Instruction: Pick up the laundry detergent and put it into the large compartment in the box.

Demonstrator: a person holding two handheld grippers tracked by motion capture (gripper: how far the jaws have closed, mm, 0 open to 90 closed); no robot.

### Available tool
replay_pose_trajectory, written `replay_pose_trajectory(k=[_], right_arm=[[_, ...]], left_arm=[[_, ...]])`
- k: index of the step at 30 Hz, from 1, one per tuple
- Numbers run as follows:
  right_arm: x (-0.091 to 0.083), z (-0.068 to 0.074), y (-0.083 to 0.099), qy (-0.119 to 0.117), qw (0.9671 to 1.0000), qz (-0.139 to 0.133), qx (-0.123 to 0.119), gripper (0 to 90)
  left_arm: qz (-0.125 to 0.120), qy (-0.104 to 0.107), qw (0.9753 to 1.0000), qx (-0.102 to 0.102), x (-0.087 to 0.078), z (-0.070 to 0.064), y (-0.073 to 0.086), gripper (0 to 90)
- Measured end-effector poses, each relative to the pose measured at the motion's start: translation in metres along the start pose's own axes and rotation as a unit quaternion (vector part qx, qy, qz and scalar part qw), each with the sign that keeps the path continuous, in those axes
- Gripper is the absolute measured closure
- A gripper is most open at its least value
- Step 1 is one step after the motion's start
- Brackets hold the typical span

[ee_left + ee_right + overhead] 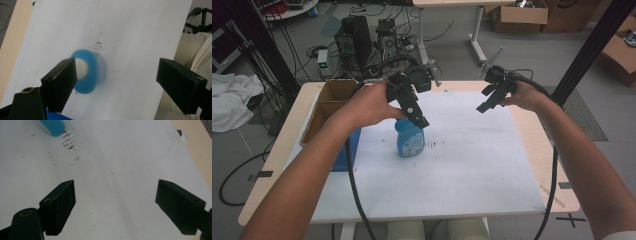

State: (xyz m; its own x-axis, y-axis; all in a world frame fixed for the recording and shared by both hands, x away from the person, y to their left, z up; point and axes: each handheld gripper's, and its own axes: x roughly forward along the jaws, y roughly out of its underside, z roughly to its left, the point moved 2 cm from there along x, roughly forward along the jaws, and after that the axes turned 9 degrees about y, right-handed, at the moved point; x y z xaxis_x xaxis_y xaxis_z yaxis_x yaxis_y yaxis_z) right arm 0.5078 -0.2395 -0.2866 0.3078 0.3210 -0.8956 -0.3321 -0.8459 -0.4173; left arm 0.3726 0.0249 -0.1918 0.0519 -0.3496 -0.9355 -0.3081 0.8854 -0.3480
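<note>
— Where was the blue bottle (pixel 410 139)?

— Upright on the white sheet (pixel 472 165), left of the table's (pixel 532 150) middle and just beside the cardboard box (pixel 328 102) at the left edge.

— And the left gripper (pixel 115 80)?

— Right above it, jaws wide apart, clamped on nothing; in its own view one jaw overlapped the bottle's pale top.

— The right gripper (pixel 493 95)?

— Held in the air nearer the far right corner, well apart from the bottle, jaws spread too, over bare sheet with brown smudges (pixel 68 141).

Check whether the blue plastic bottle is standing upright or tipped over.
Upright: the blue plastic bottle stands on its base on the white sheet, white cap facing the left hand-held gripper above.
</note>
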Motion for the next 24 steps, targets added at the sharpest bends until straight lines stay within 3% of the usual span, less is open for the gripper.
replay_pose_trajectory(k=[7, 13, 24], right_arm=[[0.003, 0.001, 0.002, 0.001, 1.0, 0.007, -0.005, 16.7], [0.001, 0.0, 0.003, 0.002, 1.0, 0.005, -0.005, 16.9], [-0.001, 0.0, 0.005, 0.003, 1.0, 0.004, -0.002, 16.9]], left_arm=[[-0.007, -0.001, 1.0, -0.007, 0.004, 0.02, -0.002, 17.5], [-0.01, 0.003, 0.9999, -0.012, 0.005, 0.028, -0.003, 17.5], [0.01, 0.004, 0.9996, -0.024, 0.017, 0.045, 0.003, 17.5]])
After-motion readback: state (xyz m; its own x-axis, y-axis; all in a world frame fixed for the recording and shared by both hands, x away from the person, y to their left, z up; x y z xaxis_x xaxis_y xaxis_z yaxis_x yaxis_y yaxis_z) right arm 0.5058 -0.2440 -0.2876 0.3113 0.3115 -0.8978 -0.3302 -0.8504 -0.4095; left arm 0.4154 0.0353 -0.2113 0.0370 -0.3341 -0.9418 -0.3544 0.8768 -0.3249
